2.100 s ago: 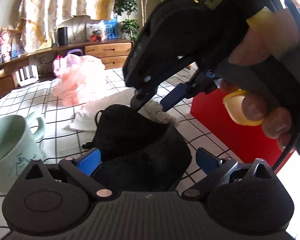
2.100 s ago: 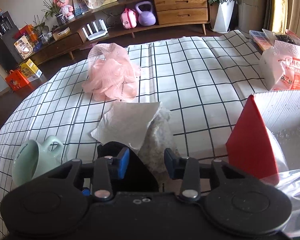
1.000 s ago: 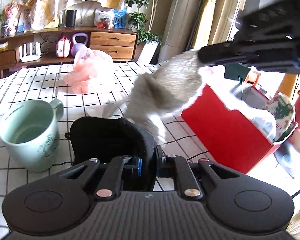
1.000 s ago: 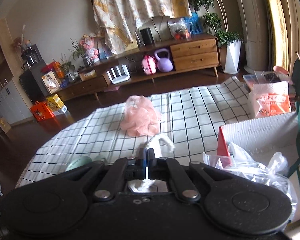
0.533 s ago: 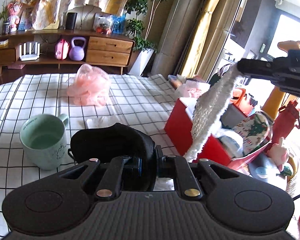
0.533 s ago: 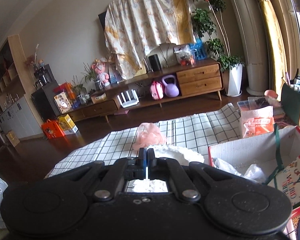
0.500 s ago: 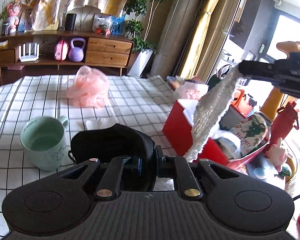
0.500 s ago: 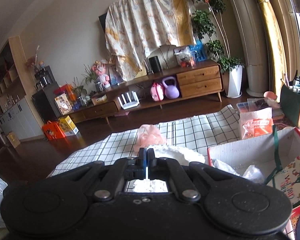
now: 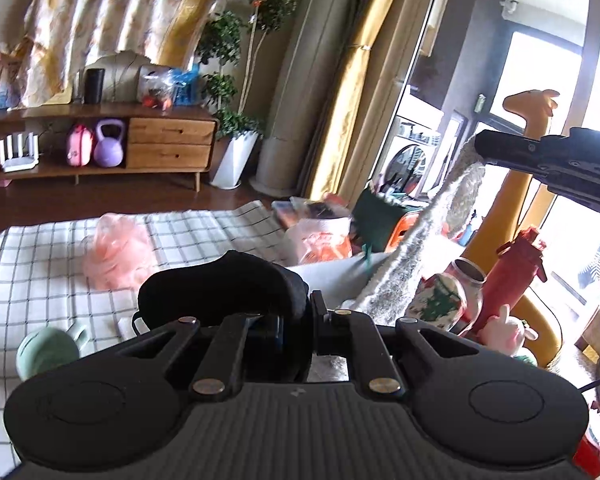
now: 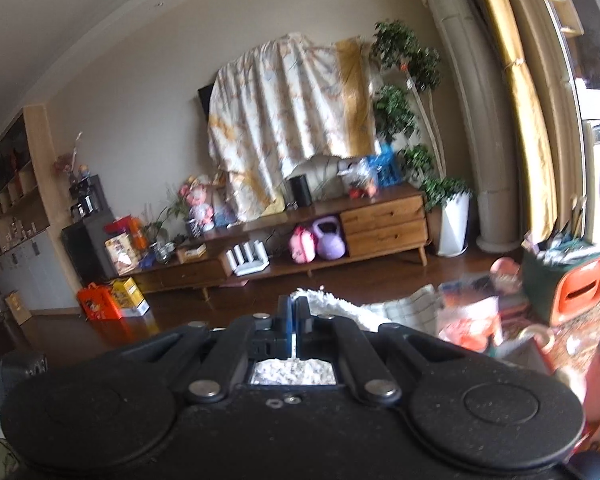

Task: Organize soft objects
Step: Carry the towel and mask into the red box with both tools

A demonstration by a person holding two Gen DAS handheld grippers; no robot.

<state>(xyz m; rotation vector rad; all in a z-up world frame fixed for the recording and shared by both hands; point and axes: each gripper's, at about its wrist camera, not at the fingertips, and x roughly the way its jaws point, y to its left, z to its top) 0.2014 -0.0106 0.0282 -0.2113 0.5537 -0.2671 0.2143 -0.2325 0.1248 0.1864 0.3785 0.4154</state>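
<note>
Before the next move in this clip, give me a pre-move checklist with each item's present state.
1. Left gripper shut on the black cap: ok.
2. Right gripper shut on the white towel: ok.
3. Towel lifted, hanging free from the right gripper: ok.
4. Cap clear of the checked cloth: ok.
5. Mug upright and untouched: ok.
6. Free room in the box for both items: cannot tell, the box is mostly hidden.
</note>
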